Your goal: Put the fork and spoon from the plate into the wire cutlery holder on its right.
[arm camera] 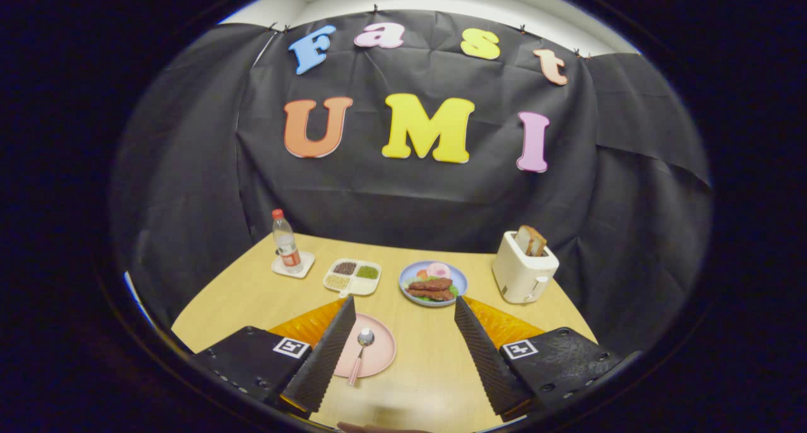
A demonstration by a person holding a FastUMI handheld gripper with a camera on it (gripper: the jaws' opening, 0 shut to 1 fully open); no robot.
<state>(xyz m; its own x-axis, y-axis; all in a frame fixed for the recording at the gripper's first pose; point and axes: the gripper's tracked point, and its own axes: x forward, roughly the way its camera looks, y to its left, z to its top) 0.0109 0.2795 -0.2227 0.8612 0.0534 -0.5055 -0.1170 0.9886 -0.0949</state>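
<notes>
- The spoon [361,352] lies on the pink plate [382,351] near the tabletop's [429,363] near edge, between the fingers but hard against the left one, well apart from the right.
- Its long axis runs nearly along the fingers: bowl toward the far edge, handle toward the near edge.
- The gripper [402,351] hovers spread wide, holding nothing.
- The spoon has a shiny metal bowl and a pinkish handle; I cannot make out a fork or the wire holder.
</notes>
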